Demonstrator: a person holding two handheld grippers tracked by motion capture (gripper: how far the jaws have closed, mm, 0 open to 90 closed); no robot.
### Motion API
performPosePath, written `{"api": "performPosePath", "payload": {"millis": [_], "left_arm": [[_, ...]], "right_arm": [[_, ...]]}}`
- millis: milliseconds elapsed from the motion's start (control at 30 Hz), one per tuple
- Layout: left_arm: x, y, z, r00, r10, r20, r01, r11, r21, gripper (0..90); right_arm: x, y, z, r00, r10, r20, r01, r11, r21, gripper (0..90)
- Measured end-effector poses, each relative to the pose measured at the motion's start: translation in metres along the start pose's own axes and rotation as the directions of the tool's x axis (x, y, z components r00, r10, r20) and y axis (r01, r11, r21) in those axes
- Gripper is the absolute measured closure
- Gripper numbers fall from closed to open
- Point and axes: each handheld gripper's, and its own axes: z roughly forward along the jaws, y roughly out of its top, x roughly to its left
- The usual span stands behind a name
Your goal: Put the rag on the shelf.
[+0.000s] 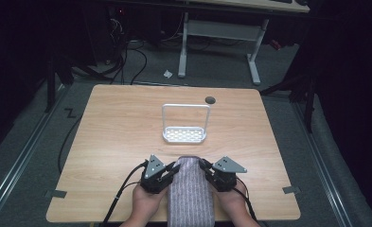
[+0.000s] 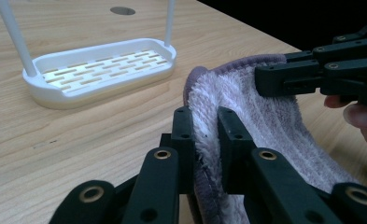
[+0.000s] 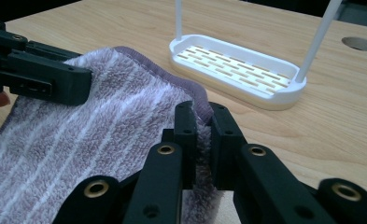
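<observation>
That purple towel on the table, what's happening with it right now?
A person holds the striped purple towel with two tongs, one in each hand. The left tongs are shut on its left edge near the far end, and the right tongs are shut on the right edge opposite. The towel's far end is lifted off the wooden table, near the person. Farther back stands a white slotted rack with a tall hoop handle, untouched.

A white rack (image 1: 184, 135) with a tall hoop handle stands mid-desk (image 1: 112, 132); a round hole (image 1: 210, 100) lies just behind it.
</observation>
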Motion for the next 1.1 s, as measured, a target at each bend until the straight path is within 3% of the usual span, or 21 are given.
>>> {"api": "performPosePath", "payload": {"millis": [167,233,500,667,833,1033,1100], "left_arm": [[-0.003,0.003,-0.001,0.9999,-0.007,-0.011,0.007,0.9994,-0.033,78.9],[-0.005,0.006,-0.003,0.9998,0.009,-0.02,-0.01,0.9984,-0.056,79.0],[-0.013,0.019,-0.017,0.9989,0.04,-0.024,-0.043,0.988,-0.148,78.9],[-0.019,0.027,-0.028,0.9959,0.079,-0.045,-0.086,0.9778,-0.191,78.9],[-0.028,0.04,-0.041,0.995,0.087,-0.048,-0.096,0.9644,-0.246,78.9],[-0.034,0.063,-0.055,0.9915,0.114,-0.063,-0.128,0.9432,-0.306,79.0],[-0.034,0.072,-0.058,0.9914,0.117,-0.06,-0.13,0.9402,-0.315,79.0]], "right_arm": [[0.001,0.002,-0.004,0.9998,-0.005,0.02,0.006,1.0,-0.027,83.3],[0.002,0.003,-0.007,0.9994,-0.013,0.031,0.014,0.999,-0.047,83.3],[0.008,0.018,-0.022,0.9988,-0.027,0.042,0.032,0.991,-0.133,83.3],[0.011,0.028,-0.029,0.998,-0.036,0.052,0.045,0.982,-0.184,83.3],[0.015,0.041,-0.04,0.9966,-0.052,0.065,0.065,0.972,-0.228,83.2],[0.014,0.064,-0.06,0.9955,-0.053,0.078,0.075,0.947,-0.314,83.3],[0.014,0.072,-0.064,0.9949,-0.058,0.082,0.083,0.939,-0.333,83.3]]}}
